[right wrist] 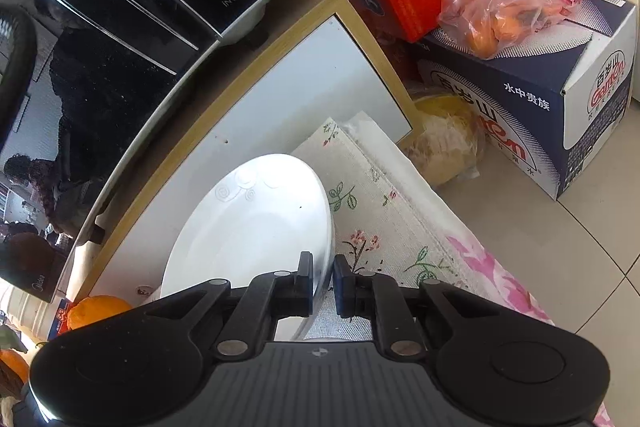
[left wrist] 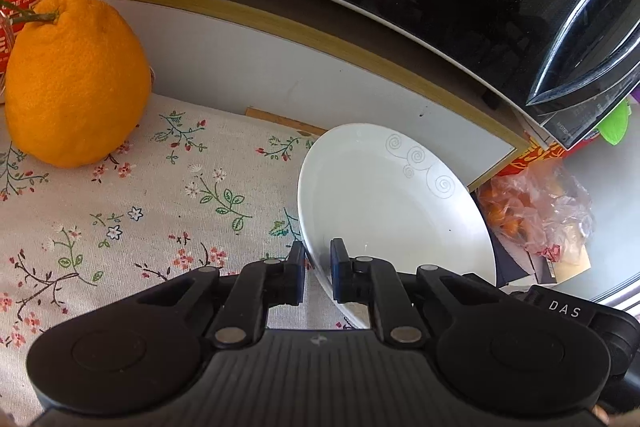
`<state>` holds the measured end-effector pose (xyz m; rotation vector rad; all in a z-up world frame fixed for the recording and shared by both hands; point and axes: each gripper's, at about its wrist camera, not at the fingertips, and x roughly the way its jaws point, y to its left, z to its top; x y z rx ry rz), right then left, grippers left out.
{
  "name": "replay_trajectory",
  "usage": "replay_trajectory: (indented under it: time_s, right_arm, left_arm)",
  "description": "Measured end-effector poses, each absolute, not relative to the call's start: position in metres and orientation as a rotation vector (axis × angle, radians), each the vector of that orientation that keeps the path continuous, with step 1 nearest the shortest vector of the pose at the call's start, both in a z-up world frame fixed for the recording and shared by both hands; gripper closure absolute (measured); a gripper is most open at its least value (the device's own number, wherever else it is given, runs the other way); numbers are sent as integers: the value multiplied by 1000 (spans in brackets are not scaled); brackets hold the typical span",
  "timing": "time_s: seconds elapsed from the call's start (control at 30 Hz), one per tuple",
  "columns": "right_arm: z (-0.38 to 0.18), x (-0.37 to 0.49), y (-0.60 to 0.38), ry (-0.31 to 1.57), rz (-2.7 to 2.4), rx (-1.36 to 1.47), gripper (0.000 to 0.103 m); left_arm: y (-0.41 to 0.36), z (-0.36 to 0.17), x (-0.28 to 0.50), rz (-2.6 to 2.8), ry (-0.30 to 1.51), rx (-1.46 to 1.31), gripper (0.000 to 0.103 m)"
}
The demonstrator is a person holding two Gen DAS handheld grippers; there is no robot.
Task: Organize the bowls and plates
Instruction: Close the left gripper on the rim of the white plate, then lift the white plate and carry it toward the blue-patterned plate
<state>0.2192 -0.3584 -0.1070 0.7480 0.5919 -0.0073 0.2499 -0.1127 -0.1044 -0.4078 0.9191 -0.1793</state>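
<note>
Together, the white plate (left wrist: 384, 203) at lower centre is pinched at opposite rims by the left gripper (left wrist: 318, 267) and right gripper (right wrist: 323, 279); a navy box (right wrist: 532, 115) is shown only at the right view's upper right.

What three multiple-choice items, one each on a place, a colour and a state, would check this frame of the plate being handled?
1. Where does the orange sit?
A. On the flowered cloth, apart from the plate
B. Inside the plate
C. On the floor tiles

2. What colour is the plate?
A. Blue
B. White with faint grey swirls
C. Black

3. How are the grippers placed on the plate?
A. Both far from it
B. Only the right one is at it
C. Each has the plate's rim between its fingers

Answers: 1 A, the left wrist view shows the fruit resting on the flowered cloth with cloth between it and the plate. 2 B, the swirl pattern shows near its far rim. 3 C, the rim runs between the fingers of the left gripper and of the right gripper.
</note>
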Motion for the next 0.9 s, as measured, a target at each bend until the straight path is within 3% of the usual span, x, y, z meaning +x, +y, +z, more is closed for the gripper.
replay_trajectory:
  time_s: [0.9]
  right_arm:
    - [-58, 142, -326, 498, 87, 756, 96]
  left_arm:
    - [-84, -43, 176, -163, 810, -404, 92]
